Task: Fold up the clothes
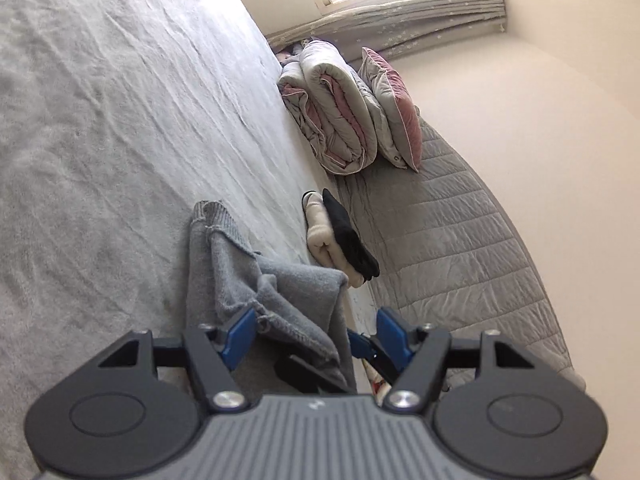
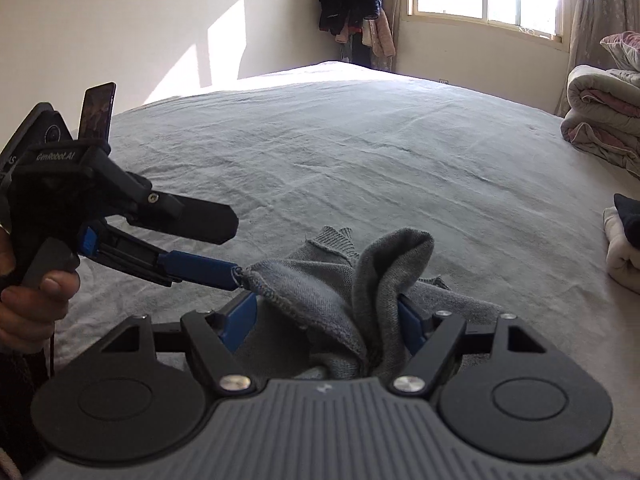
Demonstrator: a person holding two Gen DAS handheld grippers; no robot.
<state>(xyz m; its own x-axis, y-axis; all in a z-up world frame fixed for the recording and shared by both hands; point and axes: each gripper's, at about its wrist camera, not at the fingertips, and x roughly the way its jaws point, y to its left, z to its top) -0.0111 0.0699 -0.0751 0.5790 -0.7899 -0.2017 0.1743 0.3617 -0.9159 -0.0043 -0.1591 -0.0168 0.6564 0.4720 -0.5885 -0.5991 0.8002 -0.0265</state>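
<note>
Sweater (image 2: 320, 280): bunched on the bed (image 2: 360, 140), running away from both claws.
Left claw (image 2: 236, 276): pinching its hem.
Right claw (image 2: 326, 316): jaws wide — sweater bundled between, grip unclear.

A grey knit garment (image 2: 320, 280) is bunching in a loose heap at the near edge of the bed (image 2: 360, 152), partly lifted off the sheet. Its raw stitched hem is showing along the left side, a ribbed cuff is sticking out toward the far side, and one fold is standing up in a rounded hump on the right. Over to the right, a cream piece (image 1: 320, 228) and a black piece (image 1: 352, 240) are lying folded, touching side by side.
</note>
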